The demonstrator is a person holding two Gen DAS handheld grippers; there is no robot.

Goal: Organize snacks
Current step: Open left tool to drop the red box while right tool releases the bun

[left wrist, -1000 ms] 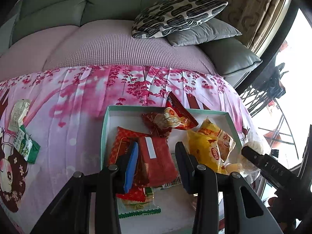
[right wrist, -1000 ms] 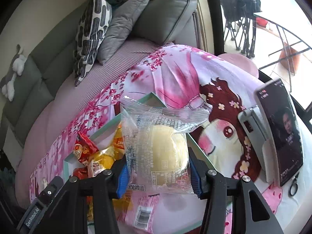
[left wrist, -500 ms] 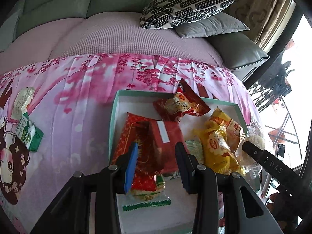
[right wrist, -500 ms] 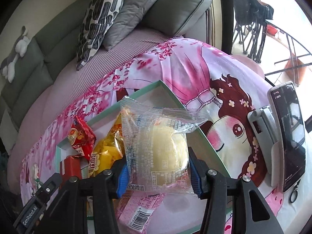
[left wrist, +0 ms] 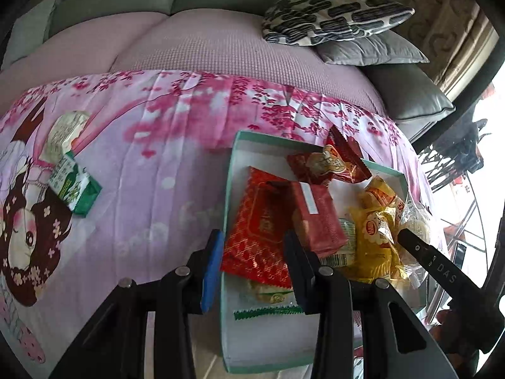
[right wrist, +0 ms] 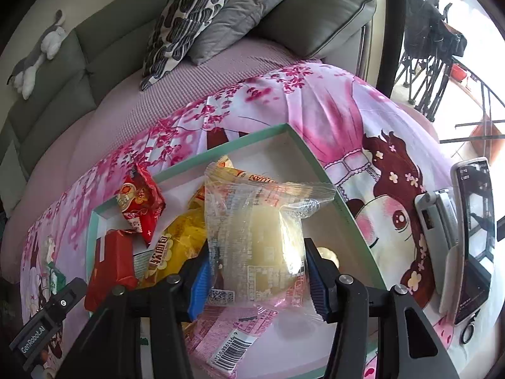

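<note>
A shallow mint-rimmed box lies on a pink printed cloth and holds several snack packets: red ones, a red-brown one and yellow ones. My left gripper is open and empty, low over the box's left rim and the red packet. My right gripper is shut on a clear-wrapped pale bun, held over the box's right half. Two green-white packets lie on the cloth at the left, outside the box.
A phone on a grey stand stands on the cloth right of the box. A sofa with patterned and grey pillows lies behind. A balcony railing shows at the right.
My left gripper has drifted left, so the box sits further right in its view. My right gripper has carried the bun lower and further over the box.
</note>
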